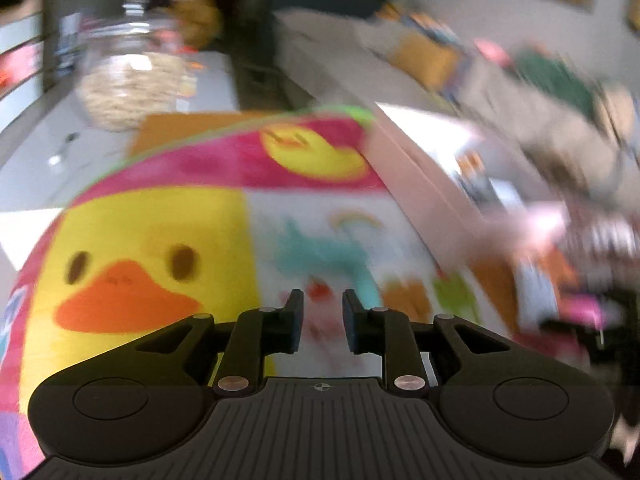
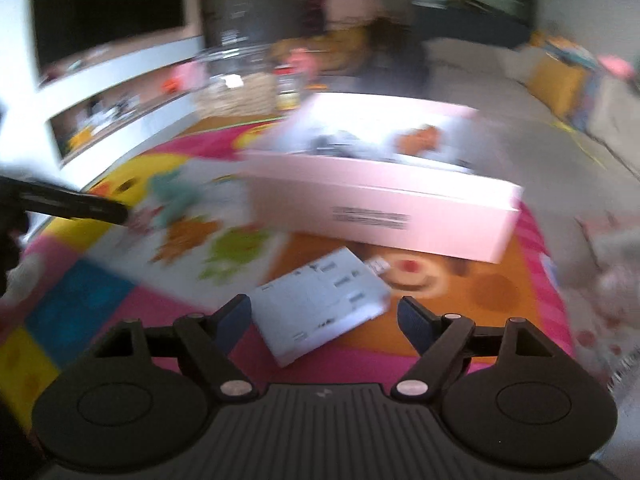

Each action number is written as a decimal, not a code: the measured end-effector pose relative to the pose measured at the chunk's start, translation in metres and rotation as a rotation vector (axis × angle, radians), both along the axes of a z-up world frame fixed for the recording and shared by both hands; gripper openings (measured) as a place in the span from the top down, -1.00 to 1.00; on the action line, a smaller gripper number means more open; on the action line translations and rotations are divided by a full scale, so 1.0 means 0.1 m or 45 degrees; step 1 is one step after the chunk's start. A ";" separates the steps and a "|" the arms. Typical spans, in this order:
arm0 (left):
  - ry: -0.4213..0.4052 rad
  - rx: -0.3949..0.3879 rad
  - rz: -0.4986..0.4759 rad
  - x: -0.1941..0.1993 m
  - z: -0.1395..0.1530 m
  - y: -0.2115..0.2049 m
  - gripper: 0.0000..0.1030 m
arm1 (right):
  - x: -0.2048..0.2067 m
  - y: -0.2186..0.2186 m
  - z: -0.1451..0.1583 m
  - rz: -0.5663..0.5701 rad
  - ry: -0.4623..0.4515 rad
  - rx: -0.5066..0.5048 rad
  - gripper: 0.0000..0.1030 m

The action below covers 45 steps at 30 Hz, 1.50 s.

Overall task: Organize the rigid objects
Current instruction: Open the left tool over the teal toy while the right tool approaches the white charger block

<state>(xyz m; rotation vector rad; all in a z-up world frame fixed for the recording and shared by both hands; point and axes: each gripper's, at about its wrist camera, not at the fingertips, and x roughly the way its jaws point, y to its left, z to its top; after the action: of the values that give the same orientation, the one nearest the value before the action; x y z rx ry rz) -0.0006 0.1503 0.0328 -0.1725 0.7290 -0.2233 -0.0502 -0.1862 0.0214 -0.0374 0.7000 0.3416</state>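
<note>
Black left gripper (image 1: pixel 322 320) hovers nearly shut and empty over the colourful duck-print play mat (image 1: pixel 152 232). The right gripper (image 2: pixel 324 322), jaws wide, brackets the flat pale-grey plastic box (image 2: pixel 320 304) lying near the pink cardboard box (image 2: pixel 384 204).

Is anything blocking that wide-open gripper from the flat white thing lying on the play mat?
Nothing visible does. The flat white box lies bare on the mat, just ahead of the open right gripper, with the pink box sitting farther behind it.
</note>
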 end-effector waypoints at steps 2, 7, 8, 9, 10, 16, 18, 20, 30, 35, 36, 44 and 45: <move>-0.059 -0.086 0.094 0.06 0.03 0.11 0.52 | 0.08 -0.17 -0.04 -0.073 0.038 0.091 -0.55; -0.064 -0.246 0.179 0.43 -0.08 0.23 0.52 | 0.09 -0.35 -0.11 -0.122 0.044 0.202 -0.55; -0.044 -0.271 0.188 0.51 -0.13 0.26 0.52 | 0.09 -0.34 -0.11 -0.122 0.039 0.189 -0.55; -0.013 -0.303 0.188 0.58 -0.17 0.28 0.52 | 0.08 -0.33 -0.12 -0.121 0.033 0.181 -0.55; 0.026 -0.348 0.170 0.62 -0.22 0.30 0.52 | 0.07 -0.31 -0.12 -0.119 0.029 0.176 -0.55; 0.099 -0.360 -0.046 0.36 -0.30 0.16 0.42 | 0.07 -0.28 -0.12 -0.118 0.030 0.186 -0.56; 0.089 -0.280 -0.131 0.22 -0.26 0.06 0.37 | 0.08 -0.27 -0.12 -0.116 0.029 0.182 -0.56; 0.048 -0.175 -0.154 0.08 -0.19 -0.03 0.38 | 0.08 -0.27 -0.12 -0.116 0.029 0.181 -0.57; -0.038 0.303 -0.404 -0.45 -0.05 -0.44 0.37 | 0.09 -0.26 -0.13 -0.114 0.028 0.172 -0.58; 0.020 0.333 -0.502 -0.46 -0.18 -0.60 0.37 | 0.09 -0.26 -0.13 -0.114 0.029 0.172 -0.58; 0.024 0.322 -0.510 -0.45 -0.18 -0.61 0.37 | 0.09 -0.25 -0.13 -0.114 0.029 0.172 -0.58; 0.088 0.258 -0.646 -0.34 -0.19 -0.81 -0.53 | 0.09 -0.25 -0.13 -0.114 0.029 0.172 -0.59; 0.088 0.257 -0.648 -0.35 -0.18 -0.81 -0.49 | 0.09 -0.25 -0.13 -0.114 0.029 0.172 -0.59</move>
<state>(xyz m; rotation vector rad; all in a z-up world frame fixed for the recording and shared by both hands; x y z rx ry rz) -0.0351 0.0697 0.0152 0.2034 0.8513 -0.6270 -0.0407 -0.2117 0.0083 0.1257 0.6975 0.3031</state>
